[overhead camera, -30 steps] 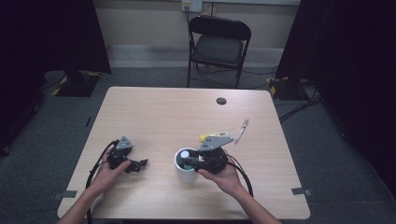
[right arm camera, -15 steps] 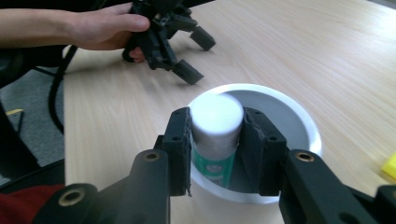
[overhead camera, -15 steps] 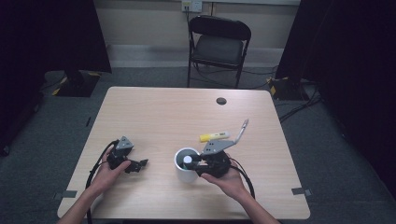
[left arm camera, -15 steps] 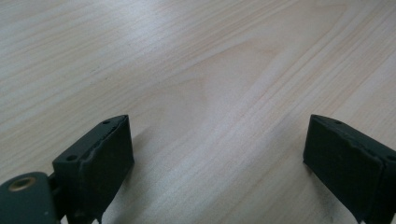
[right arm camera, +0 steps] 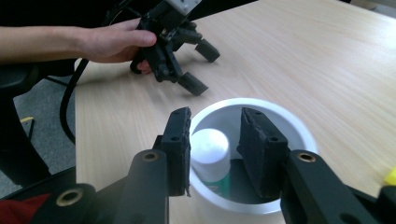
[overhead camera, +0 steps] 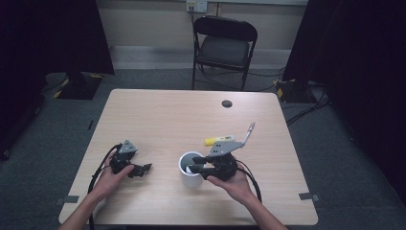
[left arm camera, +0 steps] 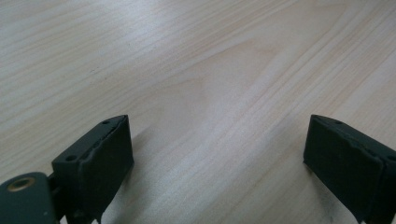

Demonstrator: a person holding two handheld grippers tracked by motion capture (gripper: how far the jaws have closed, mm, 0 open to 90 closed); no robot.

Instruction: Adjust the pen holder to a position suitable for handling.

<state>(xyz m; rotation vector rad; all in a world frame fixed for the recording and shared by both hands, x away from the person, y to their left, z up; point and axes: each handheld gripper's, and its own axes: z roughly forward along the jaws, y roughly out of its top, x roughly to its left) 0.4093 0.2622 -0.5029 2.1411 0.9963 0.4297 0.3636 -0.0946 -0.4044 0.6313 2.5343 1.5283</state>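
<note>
A white cup [overhead camera: 190, 181] stands on the wooden table near its front edge. My right gripper [overhead camera: 196, 168] hovers over the cup's mouth, pointing left. In the right gripper view its jaws [right arm camera: 216, 116] stand apart above the cup's rim [right arm camera: 299, 126]. A white-capped, green-bodied thing [right arm camera: 210, 144] stands inside the cup below the left jaw, and no pad presses on it. My left gripper [overhead camera: 142, 171] rests on the table left of the cup, also seen as the far gripper [right arm camera: 201, 67]. In its own view the jaws [left arm camera: 217, 126] stand wide open over bare wood.
A yellow marker [overhead camera: 216, 140] lies just behind the right gripper, with a grey stick-like tool [overhead camera: 249, 132] angled to its right. A small black disc [overhead camera: 226, 103] sits at the table's far side. A folding chair [overhead camera: 224, 48] stands beyond the table.
The right gripper has tilted slightly over the cup, and the yellow marker behind it now shows. The left gripper has kept still.
</note>
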